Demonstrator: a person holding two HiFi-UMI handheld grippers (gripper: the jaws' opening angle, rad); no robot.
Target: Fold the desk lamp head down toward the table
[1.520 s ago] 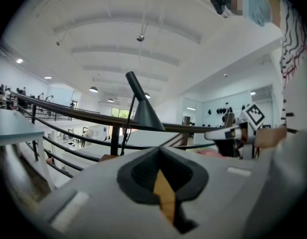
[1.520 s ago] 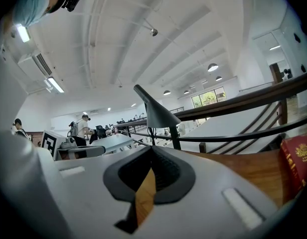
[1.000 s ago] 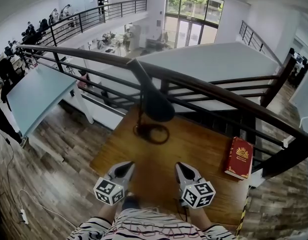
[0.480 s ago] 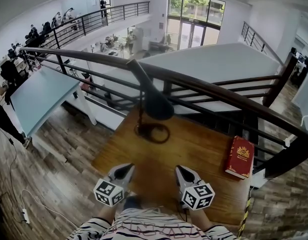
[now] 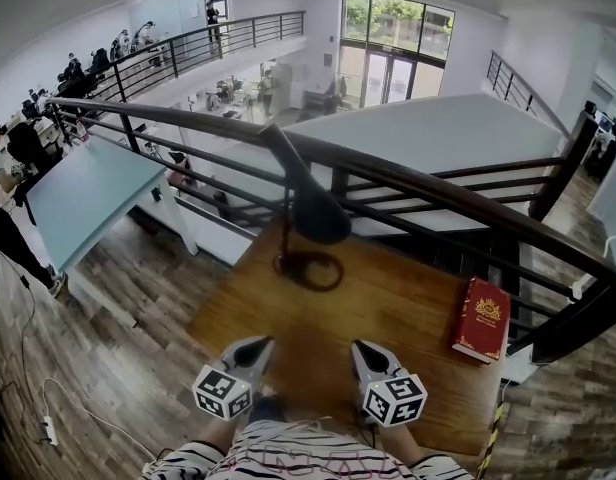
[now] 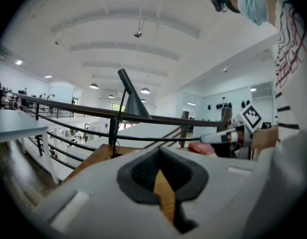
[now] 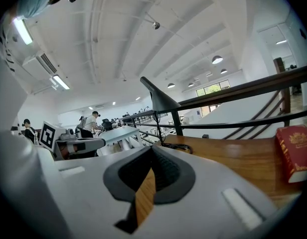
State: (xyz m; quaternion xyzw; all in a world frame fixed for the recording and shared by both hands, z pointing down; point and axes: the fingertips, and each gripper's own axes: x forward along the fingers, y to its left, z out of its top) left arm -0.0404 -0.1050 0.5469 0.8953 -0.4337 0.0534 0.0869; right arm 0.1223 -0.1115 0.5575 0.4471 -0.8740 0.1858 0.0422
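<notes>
The desk lamp (image 5: 316, 213) stands at the far edge of the wooden bench (image 5: 408, 303). Its ring-shaped base sits flat on the wood and its thin stem is upright. Its dark cone head is raised high on a slanted arm, with the opening facing down and toward the person. Just behind the lamp runs a dark railing (image 5: 458, 190).

On the near side of the lamp and well apart from it, the left hand-held gripper (image 5: 260, 345) hovers over the bench. Its jaws are pressed together with nothing between them. It points toward the lamp from slightly to the left of the base.

The right hand-held gripper (image 5: 359, 348) hovers beside it, slightly to the right of the lamp's base. It is likewise closed tight and empty, and neither tool touches the lamp.

Well to the right of the lamp, a red book (image 5: 481, 318) lies flat near the bench's right edge.
</notes>
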